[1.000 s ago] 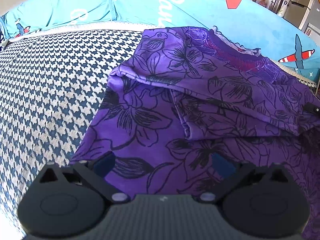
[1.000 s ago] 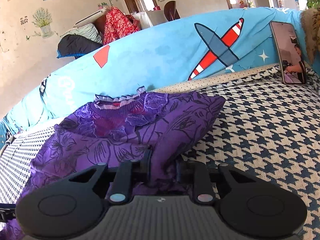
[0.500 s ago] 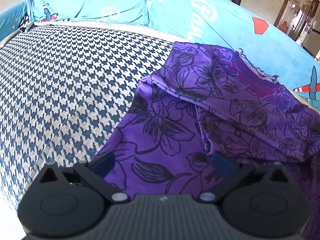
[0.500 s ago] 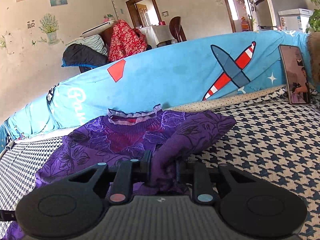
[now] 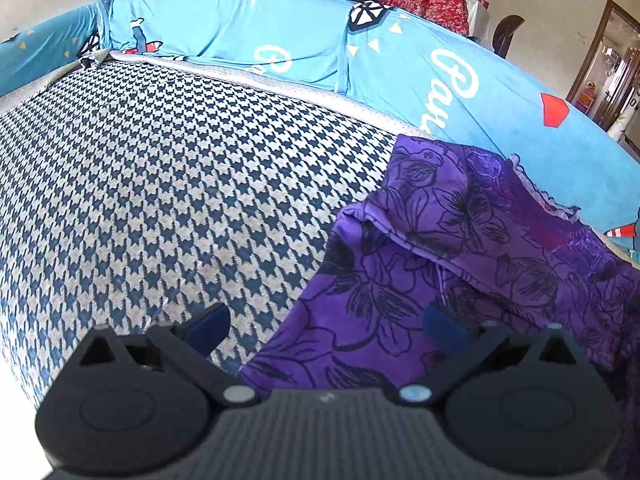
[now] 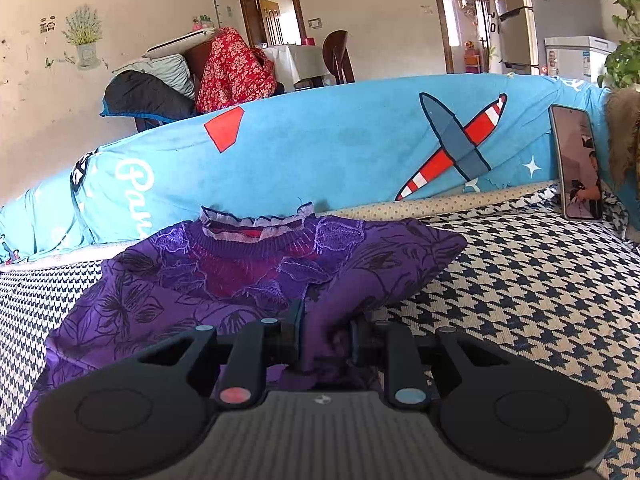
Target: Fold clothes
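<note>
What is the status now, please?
Left gripper open over shirt edge. Right gripper shut on a shirt fold. Nothing in the way; phone off to the side.

1. The garment (image 5: pixel 448 264) is purple with black outlined flowers; its neckline (image 6: pixel 256 236) has a pale frilled trim and a red-magenta patch just below
2. The seat cover (image 5: pixel 160 184) is a navy and beige houndstooth check
3. The back cushion cover (image 6: pixel 340 152) is sky blue, with white script, a red pentagon, white stars and a grey-blue plane with red-and-white striped wings
4. Both grippers are black; the left gripper (image 5: pixel 326 326) has dark blue pads (image 5: pixel 440 326)
</note>
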